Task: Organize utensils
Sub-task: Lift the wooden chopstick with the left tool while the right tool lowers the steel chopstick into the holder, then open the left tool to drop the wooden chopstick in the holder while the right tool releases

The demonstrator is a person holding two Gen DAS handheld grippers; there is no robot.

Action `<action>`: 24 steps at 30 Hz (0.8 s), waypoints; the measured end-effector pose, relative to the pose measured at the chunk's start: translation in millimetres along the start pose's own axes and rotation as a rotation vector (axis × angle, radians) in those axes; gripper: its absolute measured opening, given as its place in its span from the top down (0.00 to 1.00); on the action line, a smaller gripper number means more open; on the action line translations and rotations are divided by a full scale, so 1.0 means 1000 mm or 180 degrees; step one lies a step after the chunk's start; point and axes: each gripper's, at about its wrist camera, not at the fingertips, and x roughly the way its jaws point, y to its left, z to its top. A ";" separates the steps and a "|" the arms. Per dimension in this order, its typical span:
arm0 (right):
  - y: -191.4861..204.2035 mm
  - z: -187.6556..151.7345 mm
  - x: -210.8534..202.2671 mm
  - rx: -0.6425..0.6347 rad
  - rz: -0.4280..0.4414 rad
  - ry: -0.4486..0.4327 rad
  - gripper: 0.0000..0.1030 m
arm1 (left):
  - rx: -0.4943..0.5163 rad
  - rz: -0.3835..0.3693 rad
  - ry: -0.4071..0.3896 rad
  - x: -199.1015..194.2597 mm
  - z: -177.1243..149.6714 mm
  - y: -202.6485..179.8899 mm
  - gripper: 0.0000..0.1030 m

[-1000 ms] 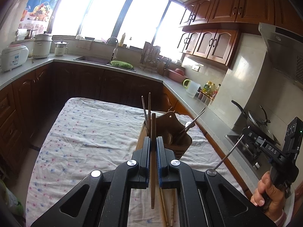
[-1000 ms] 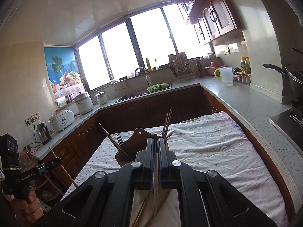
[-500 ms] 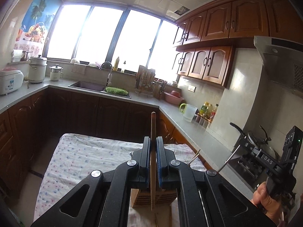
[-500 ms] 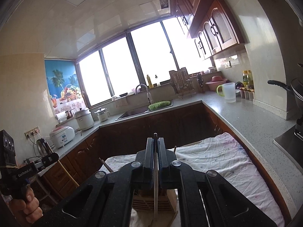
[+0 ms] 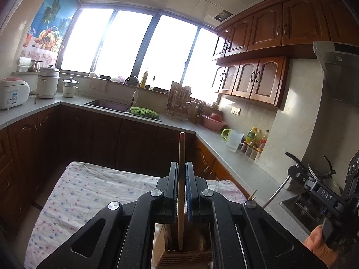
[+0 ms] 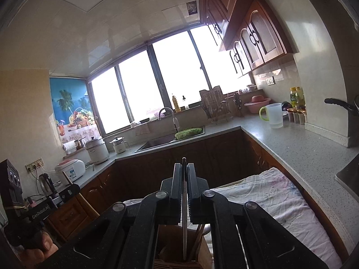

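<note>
Wooden chopstick [image 5: 180, 190] stands upright, pinched by my left tool [image 5: 181, 188]; my right tool [image 6: 184, 190] pinches a thin metal utensil [image 6: 184, 219]. Both lower ends hang over the wooden holder [image 5: 186, 255] on the near table [image 5: 74, 192]

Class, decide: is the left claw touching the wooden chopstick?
Touching. The left wrist view shows the left claw shut on the wooden chopstick, both pads pressing its sides.
</note>
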 end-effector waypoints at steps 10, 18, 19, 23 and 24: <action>-0.012 -0.041 0.030 0.0060 -0.0039 0.0376 0.96 | 0.0022 0.0085 0.0305 0.034 -0.035 0.008 0.96; -0.019 -0.065 0.043 0.0101 -0.0097 0.0682 0.95 | -0.0061 0.0133 0.0521 0.046 -0.036 0.021 0.94; -0.019 -0.065 0.043 0.0107 -0.0093 0.0690 0.95 | -0.0058 0.0137 0.0521 0.045 -0.036 0.021 0.94; -0.019 -0.065 0.044 0.0101 -0.0111 0.0723 0.95 | -0.0061 0.0140 0.0525 0.044 -0.032 0.019 0.94; -0.019 -0.065 0.044 0.0102 -0.0114 0.0727 0.95 | -0.0059 0.0142 0.0522 0.044 -0.034 0.019 0.94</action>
